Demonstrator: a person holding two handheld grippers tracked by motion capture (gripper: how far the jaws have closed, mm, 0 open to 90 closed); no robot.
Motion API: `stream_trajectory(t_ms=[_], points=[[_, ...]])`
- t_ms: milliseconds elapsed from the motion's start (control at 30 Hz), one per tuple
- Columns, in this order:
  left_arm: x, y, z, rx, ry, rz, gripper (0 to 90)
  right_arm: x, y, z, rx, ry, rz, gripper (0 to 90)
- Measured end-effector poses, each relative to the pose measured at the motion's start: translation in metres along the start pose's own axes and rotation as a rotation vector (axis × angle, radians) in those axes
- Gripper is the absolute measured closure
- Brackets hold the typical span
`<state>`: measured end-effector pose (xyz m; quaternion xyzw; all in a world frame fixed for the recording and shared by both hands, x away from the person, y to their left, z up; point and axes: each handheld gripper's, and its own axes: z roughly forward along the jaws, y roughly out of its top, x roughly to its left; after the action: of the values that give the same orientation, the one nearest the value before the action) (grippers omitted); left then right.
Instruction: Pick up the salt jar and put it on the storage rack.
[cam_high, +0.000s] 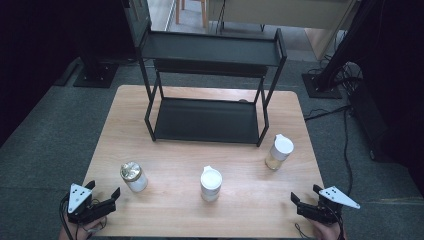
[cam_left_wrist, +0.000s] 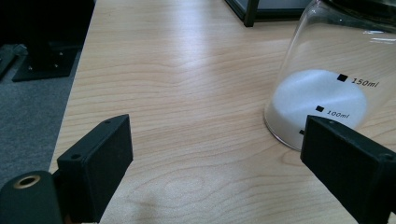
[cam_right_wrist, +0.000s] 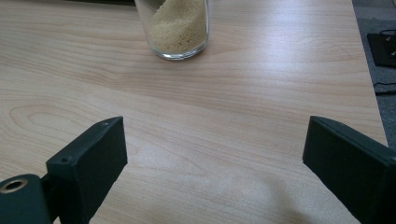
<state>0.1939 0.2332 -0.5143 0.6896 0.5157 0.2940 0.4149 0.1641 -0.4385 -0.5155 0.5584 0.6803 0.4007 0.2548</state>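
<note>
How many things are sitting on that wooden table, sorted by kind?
Clear glass jars: 3 (metal-lidded jar of white powder, white-lidded jar of white powder, white-lidded jar of tan grains)
Black metal two-tier shelf racks: 1
Total: 4

The left tool (cam_high: 104, 199) is a compact black body with a pale grey three-cornered plate on top, and that plate carries a few small dark dots. A black cable loops off its outer side. Over on the other side, the right tool (cam_high: 304, 199) is the same build: black housing, grey triangular plate with its point trailing outward, thin black cable hanging below. Up close, each jaw is a chunky, flat-faced matte black block with a small hole near its top corner. At the lower left sits a rounded black post with a brass-coloured ring set in its end.
</note>
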Motion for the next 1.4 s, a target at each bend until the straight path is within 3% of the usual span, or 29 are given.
stream_trajectory(t_ms=[433,500,800,1167,1400], points=[[-0.006,0.0,-0.004,-0.015,0.009,0.033,9.4,0.0,0.001,0.002,0.014,0.003,-0.006,6.0],[-0.007,0.001,-0.006,0.003,-0.015,0.021,9.4,0.001,0.001,0.002,0.014,0.002,-0.007,6.0],[-0.028,0.012,-0.015,-0.018,-0.043,0.05,9.4,0.0,0.001,0.002,0.015,0.007,0.001,6.0],[-0.038,0.017,-0.015,-0.008,-0.062,0.051,9.4,0.0,0.001,0.002,0.015,0.01,0.005,5.9],[-0.045,0.025,-0.01,-0.004,-0.048,0.061,9.4,0.0,0.001,0.002,0.016,0.01,0.006,5.9]])
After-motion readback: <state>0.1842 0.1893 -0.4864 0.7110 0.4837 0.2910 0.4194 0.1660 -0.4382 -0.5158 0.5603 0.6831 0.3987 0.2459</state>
